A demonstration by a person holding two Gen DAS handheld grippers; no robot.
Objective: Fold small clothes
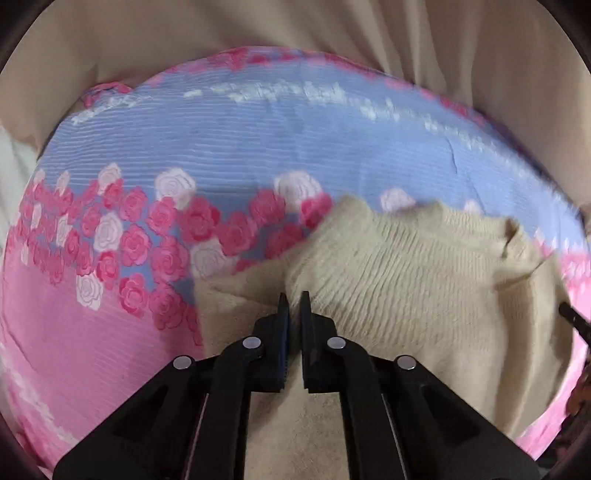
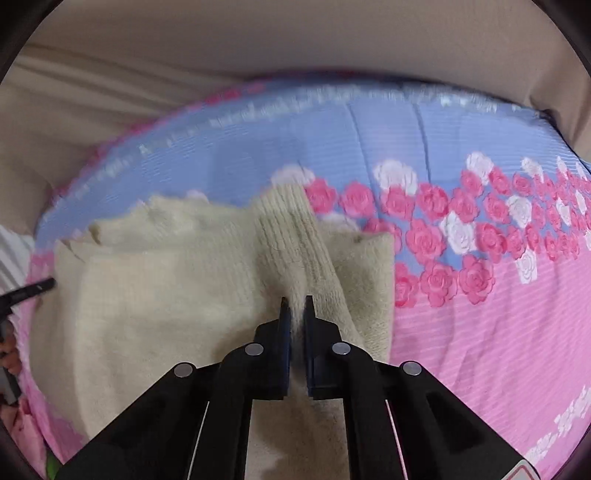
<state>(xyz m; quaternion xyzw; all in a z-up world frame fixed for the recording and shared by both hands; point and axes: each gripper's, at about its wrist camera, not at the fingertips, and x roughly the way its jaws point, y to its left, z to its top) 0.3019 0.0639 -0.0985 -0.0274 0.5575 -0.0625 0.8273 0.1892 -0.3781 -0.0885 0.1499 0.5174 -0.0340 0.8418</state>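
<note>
A cream knitted sweater [image 1: 424,280] lies on a bedsheet printed with pink roses. In the left wrist view, my left gripper [image 1: 294,297] points down at the sweater's left part, its jaws nearly together with knit fabric pinched between the tips. In the right wrist view the same sweater [image 2: 177,280] fills the lower left. A ribbed sleeve [image 2: 291,240] runs from the far edge straight into my right gripper [image 2: 296,301], which is shut on it. Each view shows the other gripper's black tip at its edge.
The sheet [image 1: 258,140] is blue at the back and pink [image 2: 480,350] at the front, with a band of roses between. Beige fabric [image 1: 295,29] hangs behind the bed. A black tip of the other gripper [image 2: 35,288] shows at the left edge.
</note>
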